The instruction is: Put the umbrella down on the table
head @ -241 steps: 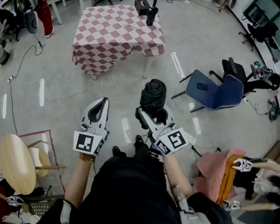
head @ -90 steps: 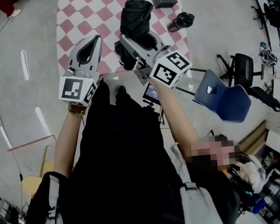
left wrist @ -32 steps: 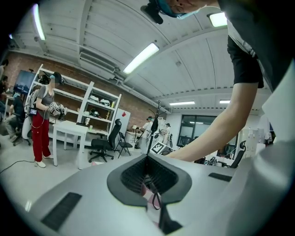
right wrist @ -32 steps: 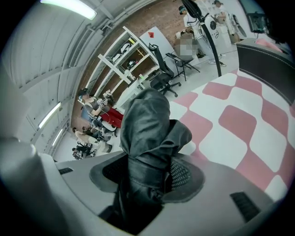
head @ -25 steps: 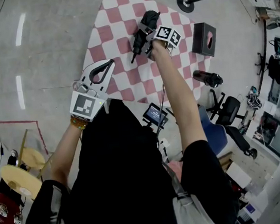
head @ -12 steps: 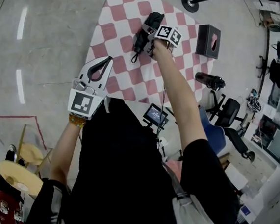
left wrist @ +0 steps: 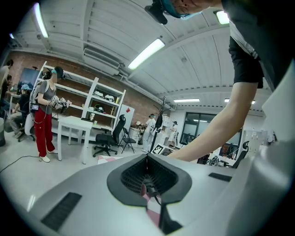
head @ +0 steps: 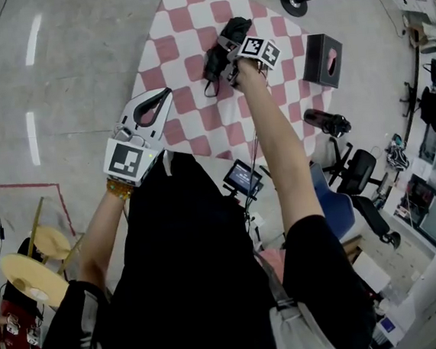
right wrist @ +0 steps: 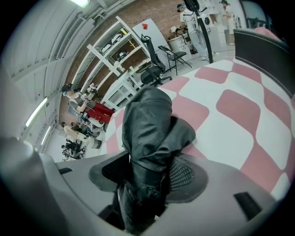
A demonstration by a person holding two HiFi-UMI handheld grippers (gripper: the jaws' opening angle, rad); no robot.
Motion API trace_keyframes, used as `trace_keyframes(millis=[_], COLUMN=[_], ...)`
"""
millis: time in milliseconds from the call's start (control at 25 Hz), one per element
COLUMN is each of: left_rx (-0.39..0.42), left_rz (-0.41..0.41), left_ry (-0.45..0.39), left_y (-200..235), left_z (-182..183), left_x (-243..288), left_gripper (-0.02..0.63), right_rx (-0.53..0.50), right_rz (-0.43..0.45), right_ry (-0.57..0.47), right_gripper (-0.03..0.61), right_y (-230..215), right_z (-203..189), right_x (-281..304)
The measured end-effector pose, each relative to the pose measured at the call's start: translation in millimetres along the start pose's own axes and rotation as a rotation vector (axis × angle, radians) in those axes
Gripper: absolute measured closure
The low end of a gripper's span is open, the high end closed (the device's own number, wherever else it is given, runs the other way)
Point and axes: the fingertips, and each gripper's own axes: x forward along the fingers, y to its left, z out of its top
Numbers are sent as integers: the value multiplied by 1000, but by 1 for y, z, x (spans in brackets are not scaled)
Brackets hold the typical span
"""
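Right gripper (head: 226, 48) fingers clamped on the folded umbrella (right wrist: 148, 131), arm stretched to lay it mid-table (head: 190, 126); left gripper (head: 157, 99) fingers together, empty, hanging clear.

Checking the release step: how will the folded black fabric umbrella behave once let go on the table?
The folded black fabric umbrella looks creased and loose, so probably squashy under the right gripper. Roughly cylindrical, it may roll slightly on the checked tablecloth.
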Motion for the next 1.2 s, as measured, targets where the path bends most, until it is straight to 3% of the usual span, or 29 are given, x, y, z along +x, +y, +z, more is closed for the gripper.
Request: trace_keyframes(millis=[560, 1200], left_rx=[-18, 71], left_rz=[-45, -118], left_ry=[-1, -27], left_y=[-23, -70], left_z=[13, 18], left_x=[4, -2], left_gripper=[600, 600], right_rx=[41, 38], right_rz=[56, 172], right_ry=[-43, -141], right_gripper=[339, 339], right_y=[13, 44], right_z=[3, 16], right_x=[-29, -91])
